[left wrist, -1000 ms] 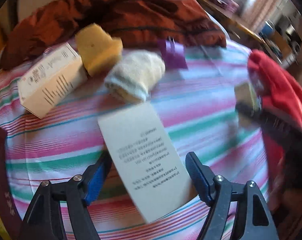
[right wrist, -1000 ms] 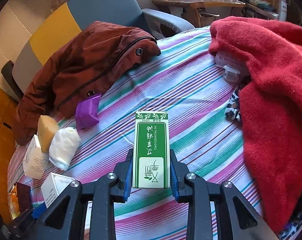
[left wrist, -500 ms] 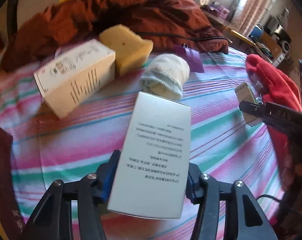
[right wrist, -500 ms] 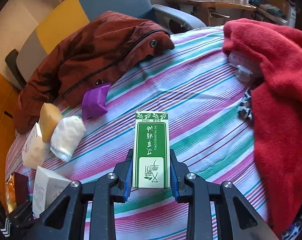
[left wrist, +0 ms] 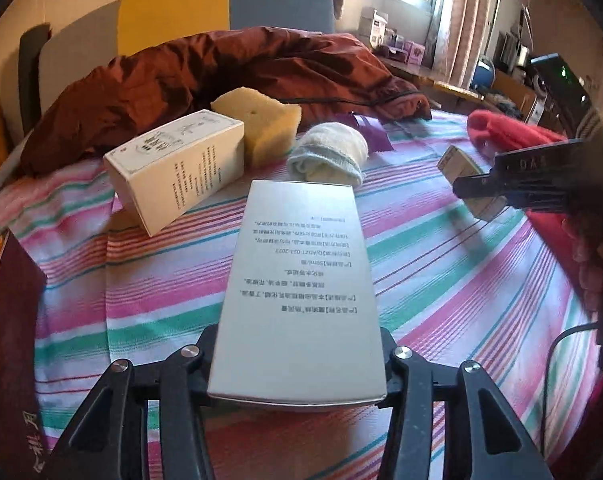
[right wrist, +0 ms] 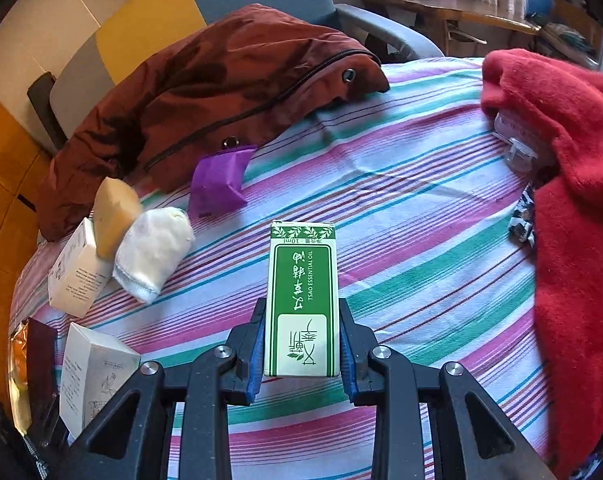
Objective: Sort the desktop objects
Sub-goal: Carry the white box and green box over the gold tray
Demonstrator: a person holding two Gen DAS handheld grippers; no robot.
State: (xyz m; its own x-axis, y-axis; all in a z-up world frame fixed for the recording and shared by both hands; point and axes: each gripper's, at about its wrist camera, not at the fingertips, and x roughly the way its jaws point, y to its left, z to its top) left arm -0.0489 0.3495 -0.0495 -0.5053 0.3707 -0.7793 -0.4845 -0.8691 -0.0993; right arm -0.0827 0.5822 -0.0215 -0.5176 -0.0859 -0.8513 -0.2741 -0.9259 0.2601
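Nearest to me, the left gripper (left wrist: 297, 364) is closing its jaws on a silver-grey carton (left wrist: 299, 292) with printed text, the pads at both long sides of the box, which tilts up off the striped tablecloth (left wrist: 161, 280). The right gripper (right wrist: 301, 340) is clamped on a small green essential-oil box (right wrist: 301, 300), held above the cloth and near the middle of the table. Just beyond the silver carton lies a cream printed carton (left wrist: 177, 168) on its side, touching a yellow sponge block (left wrist: 261, 124), with a rolled white sock (left wrist: 329, 156) beside them and a purple packet (right wrist: 219, 184) a little further on. Behind all that sprawls a rust-brown jacket (right wrist: 221, 88), and a red fleece (right wrist: 573, 168) heaps up on the right edge. As I judge it, the sorting is barely under way: two boxes are in hand, no clear grouping shows, and everything else waits loose.
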